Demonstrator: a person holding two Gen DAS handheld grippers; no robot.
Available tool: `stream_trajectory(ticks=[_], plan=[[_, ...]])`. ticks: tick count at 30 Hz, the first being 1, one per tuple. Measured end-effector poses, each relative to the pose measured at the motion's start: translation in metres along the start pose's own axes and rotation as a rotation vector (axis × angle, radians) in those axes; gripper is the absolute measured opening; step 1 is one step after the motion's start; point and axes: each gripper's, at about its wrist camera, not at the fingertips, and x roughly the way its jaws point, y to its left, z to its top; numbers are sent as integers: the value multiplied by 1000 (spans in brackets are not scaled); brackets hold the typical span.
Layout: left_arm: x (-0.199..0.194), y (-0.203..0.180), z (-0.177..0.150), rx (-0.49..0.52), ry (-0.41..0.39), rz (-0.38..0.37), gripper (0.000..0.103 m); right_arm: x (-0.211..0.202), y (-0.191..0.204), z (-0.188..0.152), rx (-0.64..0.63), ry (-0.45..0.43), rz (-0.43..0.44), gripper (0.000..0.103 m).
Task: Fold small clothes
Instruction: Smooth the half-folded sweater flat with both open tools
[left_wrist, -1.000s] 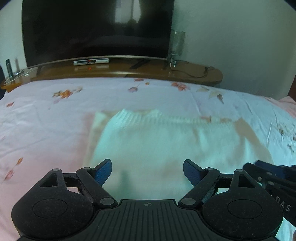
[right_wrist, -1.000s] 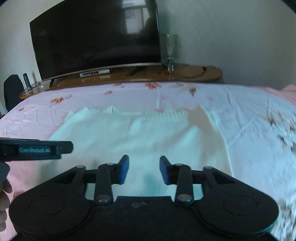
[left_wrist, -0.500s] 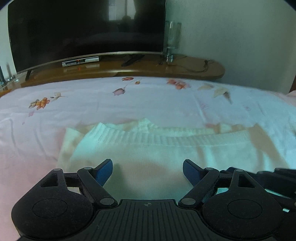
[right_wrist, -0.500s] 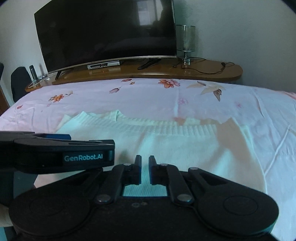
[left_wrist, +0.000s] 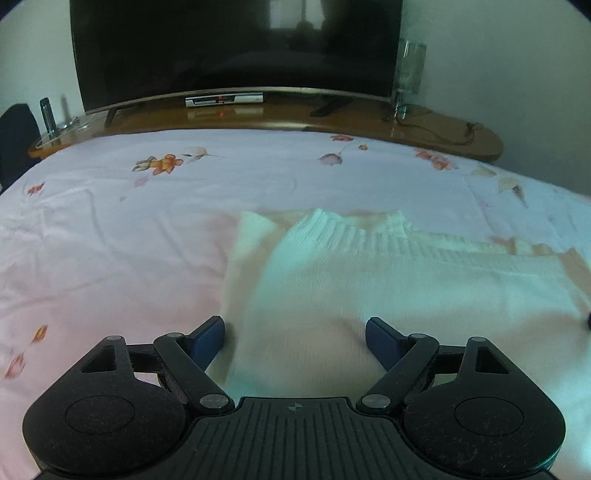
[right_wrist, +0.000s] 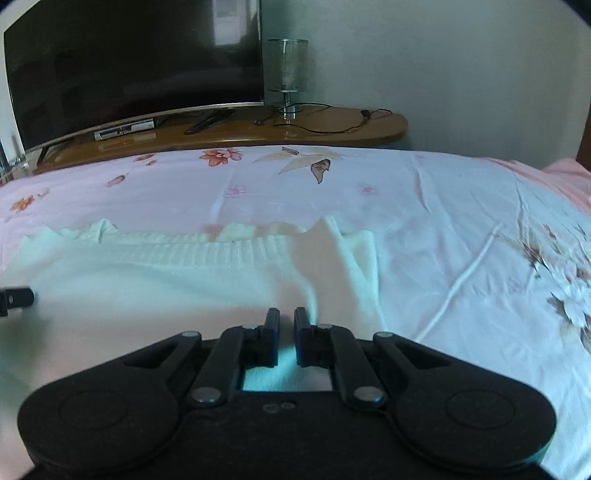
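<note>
White knit sweater (left_wrist: 388, 288) lies flat on floral bedsheet (left_wrist: 110, 229). Left gripper (left_wrist: 295, 334) spread wide over its left edge, gripping nothing. Right gripper (right_wrist: 286, 326) nearly closed, jaws opening, narrow gap, cannot tell if knit is pinched. Only the right view shows sweater's right sleeve (right_wrist: 360, 266); only the left its left edge.

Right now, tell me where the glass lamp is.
The glass lamp stands on the wooden TV stand beyond the bed, just right of the television; in the left wrist view it sits upper right.
</note>
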Motion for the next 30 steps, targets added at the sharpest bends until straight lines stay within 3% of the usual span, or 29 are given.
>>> stream_trajectory(ticks=[1, 5, 11, 13, 16, 25, 30], plan=[[-9, -1, -4, 7, -12, -21, 84, -9, 4, -2, 1, -15, 23, 18], [-35, -17, -18, 72, -26, -78, 84, -43, 39, -20, -31, -33, 134, 19], [-44, -34, -38, 106, 8, -90, 84, -55, 73, -42, -74, 7, 179, 20], [-33, -30, -44, 87, 47, -62, 84, -52, 74, -46, -70, 25, 169, 21], [-32, -29, -52, 120, 17, -52, 84, -45, 69, -51, -62, 54, 127, 22], [-38, -13, -54, 120, 23, -40, 84, -51, 6, -62, 25, 39, -38, 19], [-49, -2, -59, 94, 27, -15, 84, -61, -13, -70, 46, 48, -73, 19]])
